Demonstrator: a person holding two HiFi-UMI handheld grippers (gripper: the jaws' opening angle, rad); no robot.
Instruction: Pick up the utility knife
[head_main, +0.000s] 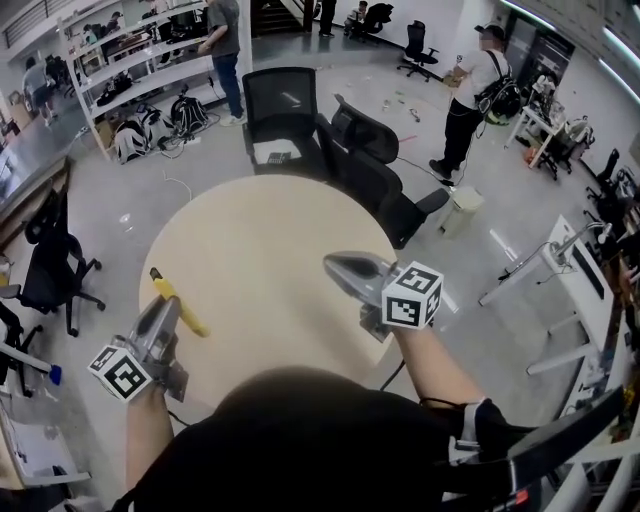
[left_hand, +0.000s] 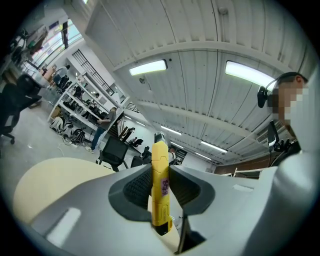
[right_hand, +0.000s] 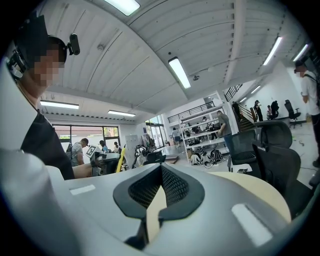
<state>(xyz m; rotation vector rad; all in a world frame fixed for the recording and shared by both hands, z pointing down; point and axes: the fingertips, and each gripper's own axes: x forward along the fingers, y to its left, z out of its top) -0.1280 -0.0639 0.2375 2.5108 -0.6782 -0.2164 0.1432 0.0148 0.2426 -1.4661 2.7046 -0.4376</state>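
Observation:
The yellow utility knife (head_main: 181, 305) is clamped between the jaws of my left gripper (head_main: 168, 308), lifted just above the round beige table (head_main: 260, 250) near its left edge. Seen from the left gripper view, the knife (left_hand: 160, 192) stands upright between the dark pads, sticking out past the left gripper (left_hand: 160, 172). My right gripper (head_main: 336, 266) hovers over the table's right side with its tips together and nothing in them. The right gripper view shows the right gripper (right_hand: 160, 167) with its jaws meeting at the tip. The knife (right_hand: 120, 161) also shows small and far off there.
Black office chairs (head_main: 285, 120) stand at the table's far edge, and another (head_main: 45, 265) is at the left. Shelving (head_main: 140, 60) lines the back wall. A person (head_main: 470, 95) stands at the back right. White desks (head_main: 590, 290) are at the right.

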